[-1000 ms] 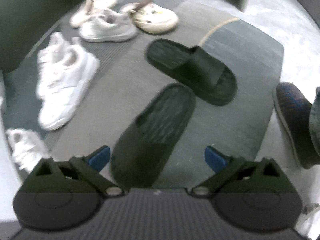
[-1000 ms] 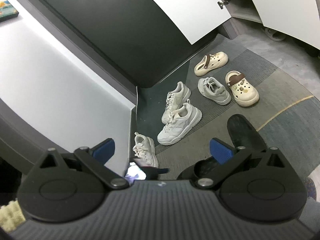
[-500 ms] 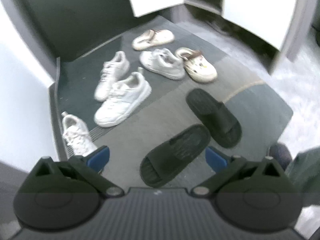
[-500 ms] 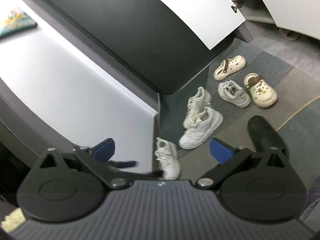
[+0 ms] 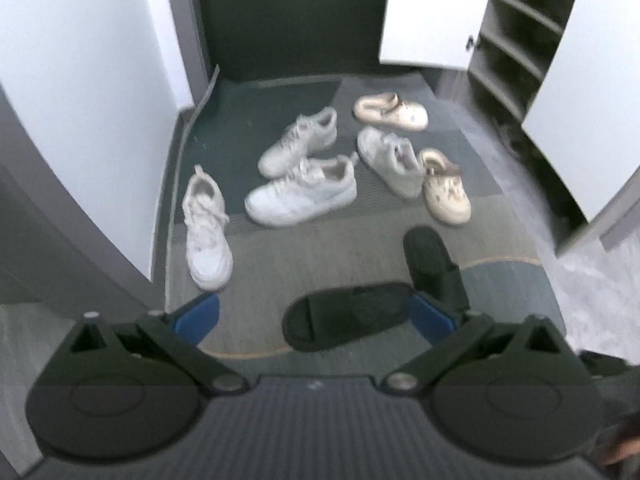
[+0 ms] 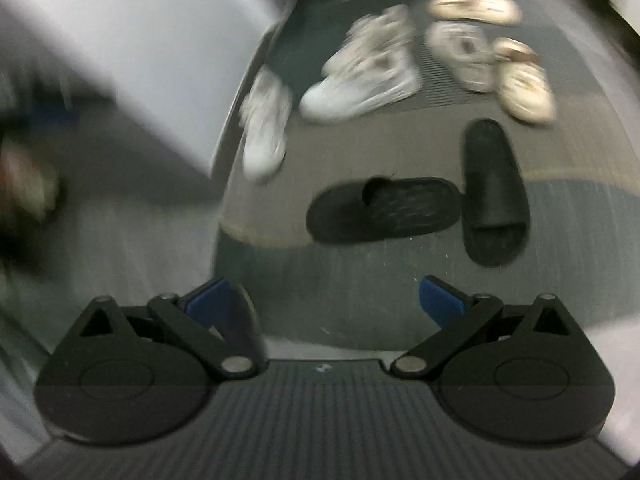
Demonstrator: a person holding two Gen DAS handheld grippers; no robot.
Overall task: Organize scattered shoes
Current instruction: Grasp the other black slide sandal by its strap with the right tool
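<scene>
Two black slides lie on the mat: one sideways (image 5: 348, 316) (image 6: 384, 208), the other upright beside it (image 5: 436, 268) (image 6: 494, 192). Behind them sit several white sneakers, one alone at the left (image 5: 206, 228) (image 6: 264, 124), a pair in the middle (image 5: 304, 196) (image 6: 360, 88), a greyish one (image 5: 394, 162). Two cream clogs (image 5: 446, 194) (image 5: 390, 110) lie to the right. My left gripper (image 5: 316, 318) hangs open above the sideways slide. My right gripper (image 6: 324, 300) is open over bare floor, holding nothing. The right wrist view is blurred.
An open shoe cabinet with shelves (image 5: 516, 40) and white doors (image 5: 432, 12) stands at the back right. A white wall (image 5: 80, 80) and its grey base bound the left. A dark panel (image 5: 292, 16) closes the back. A dark shape (image 5: 612, 400) sits at the lower right.
Both cameras have pulled back and swung: the left view rose from close over the slides to the whole shoe area. The right view turned from the wall down to the slides.
</scene>
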